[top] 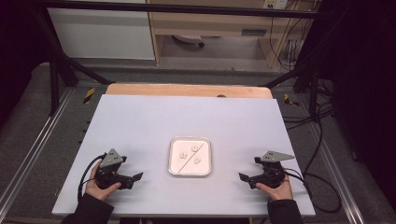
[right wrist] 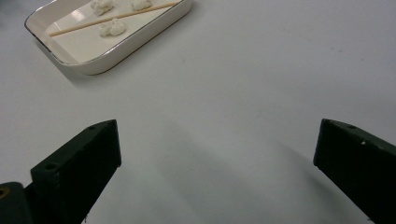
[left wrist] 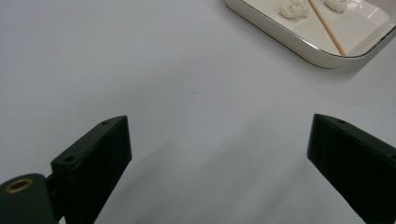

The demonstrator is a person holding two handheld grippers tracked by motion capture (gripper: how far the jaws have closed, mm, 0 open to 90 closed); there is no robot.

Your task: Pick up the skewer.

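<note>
Approach step: both the left gripper (top: 135,178) and right gripper (top: 243,178) are held wide, empty, flanking the tray (top: 190,171); the skewer (top: 191,155) is to be reached next.

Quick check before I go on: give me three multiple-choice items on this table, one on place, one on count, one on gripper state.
1. Where is the tray?
A. between the two grippers
B. at the far left corner
C. on the floor

2. How many white lumps lie in the tray?
A. one
B. three
C. six

3. How do the left gripper and right gripper stand?
A. both open
B. both shut on the wooden stick
C. one shut

Answers: 1 A, the high view shows a gripper on each side of it. 2 B, three lumps around the stick. 3 A, each gripper view shows bare table between spread jaws.
</note>
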